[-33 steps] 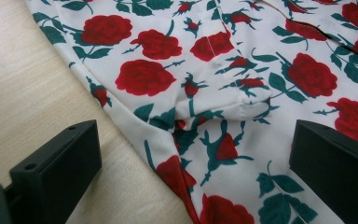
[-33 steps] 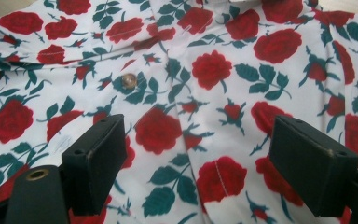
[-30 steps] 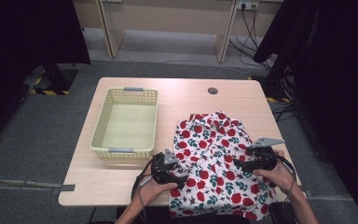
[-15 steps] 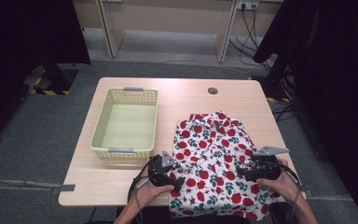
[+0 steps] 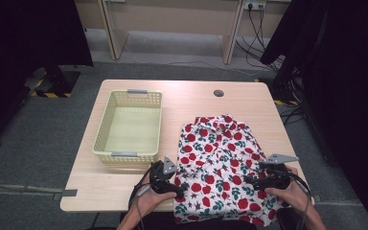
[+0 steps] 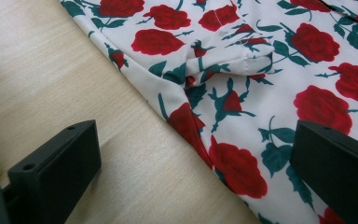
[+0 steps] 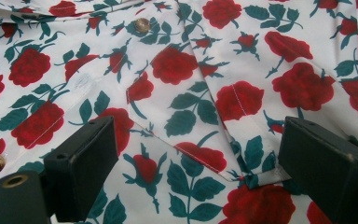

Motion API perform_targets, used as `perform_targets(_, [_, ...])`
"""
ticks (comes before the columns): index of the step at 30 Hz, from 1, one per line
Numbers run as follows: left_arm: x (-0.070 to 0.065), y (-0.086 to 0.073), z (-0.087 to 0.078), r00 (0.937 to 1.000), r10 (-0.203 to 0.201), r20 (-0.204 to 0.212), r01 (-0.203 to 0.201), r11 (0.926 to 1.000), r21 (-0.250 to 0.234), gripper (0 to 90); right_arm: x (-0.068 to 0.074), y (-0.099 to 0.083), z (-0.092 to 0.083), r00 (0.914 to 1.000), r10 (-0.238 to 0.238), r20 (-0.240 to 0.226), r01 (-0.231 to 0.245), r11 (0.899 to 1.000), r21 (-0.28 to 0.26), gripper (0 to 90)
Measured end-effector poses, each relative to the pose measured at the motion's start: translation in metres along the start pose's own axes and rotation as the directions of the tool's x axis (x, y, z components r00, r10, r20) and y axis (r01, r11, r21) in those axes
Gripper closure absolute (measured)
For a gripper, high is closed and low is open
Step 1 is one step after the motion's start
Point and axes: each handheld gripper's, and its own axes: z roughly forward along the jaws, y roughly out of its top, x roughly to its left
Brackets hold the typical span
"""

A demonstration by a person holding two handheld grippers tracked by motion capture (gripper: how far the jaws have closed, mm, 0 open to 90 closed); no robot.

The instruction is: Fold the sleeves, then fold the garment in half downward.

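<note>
1. The table (image 5: pixel 124 191) carries a rose-print shirt (image 5: pixel 223 163) on its right half, the hem hanging over the near edge; a yellow basket (image 5: pixel 129 122) sits beside it, apart.
2. The left hand-held gripper (image 5: pixel 165 179), jaws spread, straddles the shirt's left edge (image 6: pixel 168 112); it should bite fabric, not wood.
3. The right hand-held gripper (image 5: pixel 263 179), jaws just widened and holding nothing, hovers over a folded flap (image 7: pixel 186 121); better to pinch every layer evenly.

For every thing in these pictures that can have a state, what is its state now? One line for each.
Shirt: spread flat on the table, hem over the near edge.
Basket: upright, empty.
Left gripper: open, astride the shirt's edge.
Right gripper: open over the shirt; its jaws have just been opening.
</note>
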Motion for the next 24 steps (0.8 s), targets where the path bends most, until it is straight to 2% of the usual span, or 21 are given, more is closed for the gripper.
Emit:
perform_targets(5, [0.0, -0.002, -0.002, 1.0, -0.009, 0.003, 0.009, 0.9999, -0.005, 0.8, 0.0, -0.001, -0.002, 1.0, 0.005, 0.002, -0.005, 1.0, -0.003, 11.4])
perform_targets(10, [-0.001, 0.005, -0.001, 0.9992, -0.033, 0.023, 0.034, 0.9984, -0.045, 0.8, -0.005, 0.001, -0.004, 0.9999, 0.016, 0.006, -0.016, 1.0, -0.013, 10.8])
perform_targets(14, [-0.004, 0.01, 0.0, 0.9984, -0.039, 0.04, 0.042, 0.9976, -0.055, 0.8, -0.007, 0.002, -0.003, 0.9999, 0.012, 0.008, -0.012, 1.0, -0.012, 10.8])
perform_targets(19, [-0.01, 0.026, 0.007, 0.9986, -0.014, 0.051, 0.017, 0.9984, -0.054, 0.8, -0.009, 0.007, -0.004, 0.9998, 0.005, 0.021, -0.004, 1.0, -0.021, 9.1])
perform_targets(24, [-0.012, 0.045, 0.018, 0.9976, -0.005, 0.069, 0.008, 0.9991, -0.041, 0.8, -0.017, 0.011, -0.004, 0.9991, 0.021, 0.037, -0.02, 0.999, -0.029, 6.3])
